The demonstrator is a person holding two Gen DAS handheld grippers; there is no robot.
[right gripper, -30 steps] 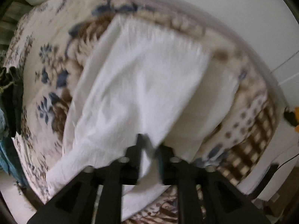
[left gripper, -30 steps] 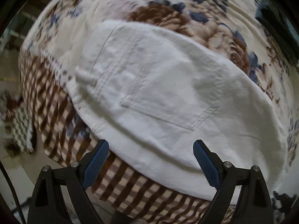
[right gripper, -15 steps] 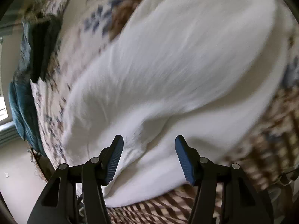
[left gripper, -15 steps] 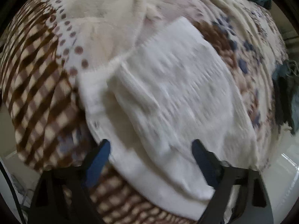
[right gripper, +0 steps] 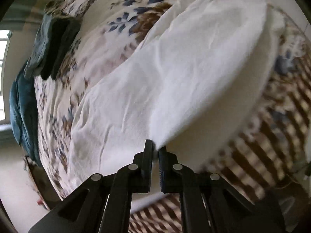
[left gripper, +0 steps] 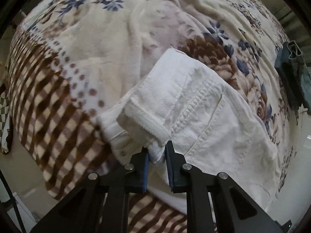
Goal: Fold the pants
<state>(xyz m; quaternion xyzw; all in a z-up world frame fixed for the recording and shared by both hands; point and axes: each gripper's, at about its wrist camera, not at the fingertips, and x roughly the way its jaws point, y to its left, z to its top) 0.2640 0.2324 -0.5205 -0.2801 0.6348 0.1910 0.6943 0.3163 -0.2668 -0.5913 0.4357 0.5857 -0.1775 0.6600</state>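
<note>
Both grippers, left [left gripper: 157, 156] & right [right gripper: 155, 151], pinch the white pants [left gripper: 204, 120] near the blanket [left gripper: 93, 58] edge; should lift evenly w/ fabric taut.

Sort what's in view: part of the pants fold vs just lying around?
In the job:
- white pants
- left gripper, shut on the waistband
- right gripper, closing on a pants edge

Lying about:
- flowered blanket underneath
- dark teal clothes at the blanket's edge
</note>
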